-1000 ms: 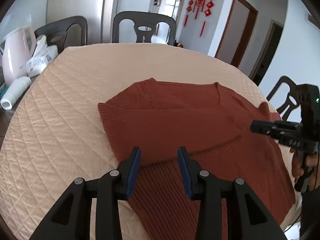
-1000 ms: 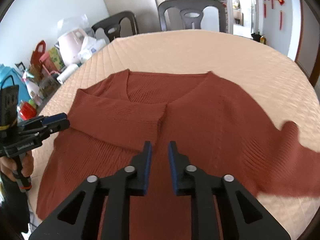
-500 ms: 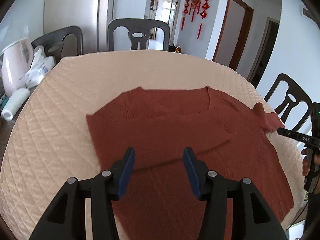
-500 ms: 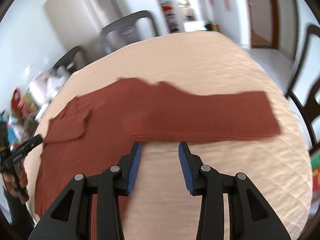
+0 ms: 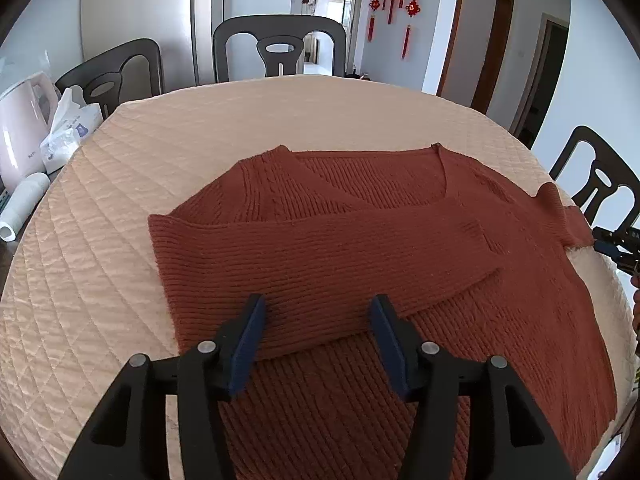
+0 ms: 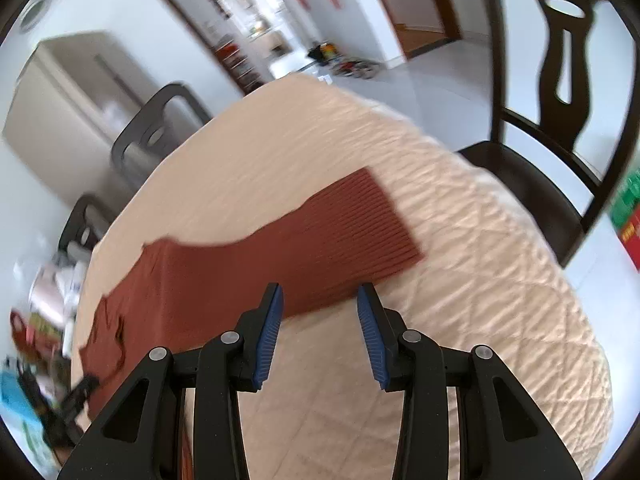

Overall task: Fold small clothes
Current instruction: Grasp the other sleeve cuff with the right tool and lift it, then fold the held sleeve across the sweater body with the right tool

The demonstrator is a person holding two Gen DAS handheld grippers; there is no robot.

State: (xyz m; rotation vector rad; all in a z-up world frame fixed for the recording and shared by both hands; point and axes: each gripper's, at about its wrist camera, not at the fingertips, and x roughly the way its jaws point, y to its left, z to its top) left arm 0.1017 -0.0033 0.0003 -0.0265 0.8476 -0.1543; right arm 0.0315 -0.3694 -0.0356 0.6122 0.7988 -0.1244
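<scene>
A rust-red knit sweater (image 5: 360,248) lies flat on the round table with a beige quilted cover (image 5: 160,140). Its left sleeve (image 5: 320,264) is folded across the chest. My left gripper (image 5: 316,320) is open and empty just above the folded sleeve's lower edge. The right sleeve (image 6: 352,224) lies stretched out toward the table's right edge. My right gripper (image 6: 320,308) is open and empty, hovering at the near edge of that sleeve close to the cuff. Its tip shows at the right edge of the left wrist view (image 5: 616,240).
Dark chairs stand around the table (image 5: 280,48) (image 6: 560,80). A pink kettle (image 5: 20,128), a tissue pack (image 5: 68,128) and a white roll (image 5: 20,208) sit off the table's left side. Clutter lies at the left in the right wrist view (image 6: 36,320).
My right gripper has opened and swung right from the sweater's middle to the outstretched right sleeve. My left gripper has opened wider and stayed over the folded left sleeve.
</scene>
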